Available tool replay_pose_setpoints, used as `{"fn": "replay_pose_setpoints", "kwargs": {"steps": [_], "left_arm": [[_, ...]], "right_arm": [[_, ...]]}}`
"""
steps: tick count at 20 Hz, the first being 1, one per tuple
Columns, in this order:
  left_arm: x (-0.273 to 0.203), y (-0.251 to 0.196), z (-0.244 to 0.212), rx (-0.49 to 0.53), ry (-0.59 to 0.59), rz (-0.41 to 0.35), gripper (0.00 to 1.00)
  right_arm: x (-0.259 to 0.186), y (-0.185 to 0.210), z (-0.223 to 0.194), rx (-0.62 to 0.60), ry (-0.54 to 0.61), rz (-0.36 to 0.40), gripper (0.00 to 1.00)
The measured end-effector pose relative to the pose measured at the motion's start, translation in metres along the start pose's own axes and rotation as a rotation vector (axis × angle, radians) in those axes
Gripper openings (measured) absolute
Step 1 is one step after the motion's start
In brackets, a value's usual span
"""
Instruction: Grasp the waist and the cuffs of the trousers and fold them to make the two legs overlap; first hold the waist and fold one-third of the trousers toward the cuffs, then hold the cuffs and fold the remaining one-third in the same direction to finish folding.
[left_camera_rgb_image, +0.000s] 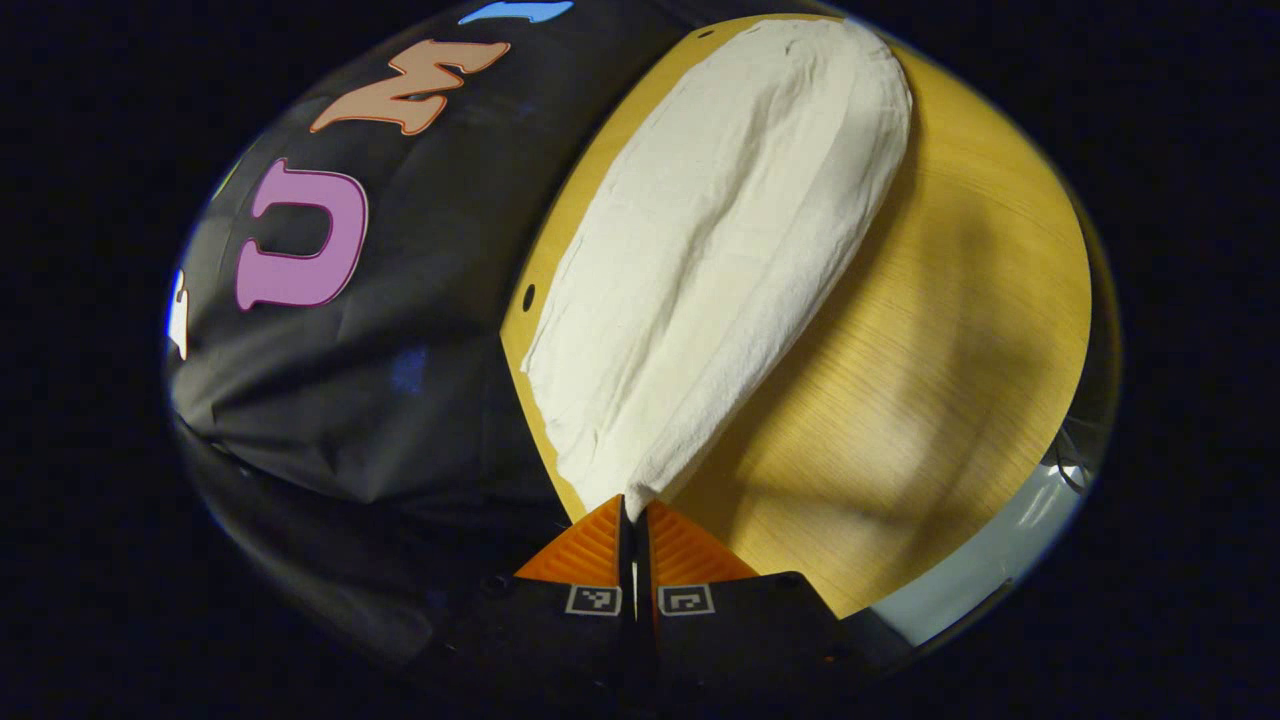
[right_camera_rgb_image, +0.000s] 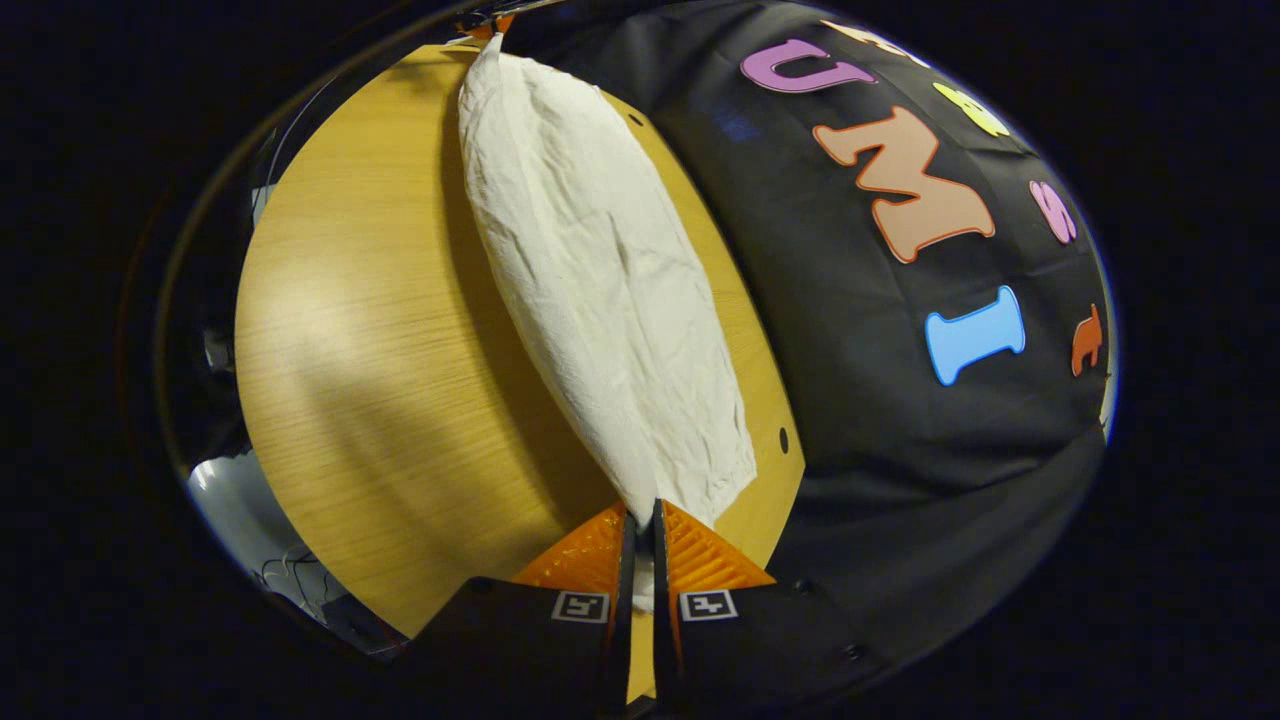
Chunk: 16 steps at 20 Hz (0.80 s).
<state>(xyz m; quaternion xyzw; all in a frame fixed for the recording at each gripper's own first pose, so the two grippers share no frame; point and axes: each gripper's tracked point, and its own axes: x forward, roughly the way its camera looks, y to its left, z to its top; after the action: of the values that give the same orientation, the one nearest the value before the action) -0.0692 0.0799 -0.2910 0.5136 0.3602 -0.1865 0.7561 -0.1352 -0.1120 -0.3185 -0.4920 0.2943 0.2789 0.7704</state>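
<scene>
White trousers (left_camera_rgb_image: 720, 250) hang stretched lengthwise over a round wooden table (left_camera_rgb_image: 950, 350), lifted at the near end. My left gripper (left_camera_rgb_image: 634, 505) is shut on one end of the cloth, pinched between both fingers. In the right gripper view the same trousers (right_camera_rgb_image: 600, 290) run away from my right gripper (right_camera_rgb_image: 640, 510), which is shut on the opposite end; a strip of cloth shows between its fingers. At the far top of that view the other gripper (right_camera_rgb_image: 487, 25) shows small, holding the far end. Which end is the waist I cannot tell.
The table's edge (right_camera_rgb_image: 780, 400) lies close to the black booth wall (right_camera_rgb_image: 900, 420). A wide bare stretch of tabletop (right_camera_rgb_image: 370, 330) lies beside the trousers. Pale floor with cables (right_camera_rgb_image: 260, 540) shows beyond the table rim.
</scene>
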Motion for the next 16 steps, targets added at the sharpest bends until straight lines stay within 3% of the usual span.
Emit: {"fn": "replay_pose_setpoints", "kwargs": {"steps": [4,8,14,16], "left_arm": [[0.003,0.042,0.028,-0.062,-0.026,0.077,0.0],[-0.009,0.054,0.047,-0.098,-0.045,0.114,0.0],[0.03,0.106,0.076,-0.177,-0.089,0.142,0.0],[0.041,0.125,0.085,-0.214,-0.102,0.15,0.0]], "right_arm": [[0.008,-0.036,0.014,0.03,-0.026,-0.062,0.11],[0.018,-0.064,0.025,0.095,-0.018,-0.115,0.12],[0.044,-0.113,0.049,0.181,0.024,-0.216,0.08],[0.053,-0.127,0.058,0.209,0.03,-0.245,0.11]]}}
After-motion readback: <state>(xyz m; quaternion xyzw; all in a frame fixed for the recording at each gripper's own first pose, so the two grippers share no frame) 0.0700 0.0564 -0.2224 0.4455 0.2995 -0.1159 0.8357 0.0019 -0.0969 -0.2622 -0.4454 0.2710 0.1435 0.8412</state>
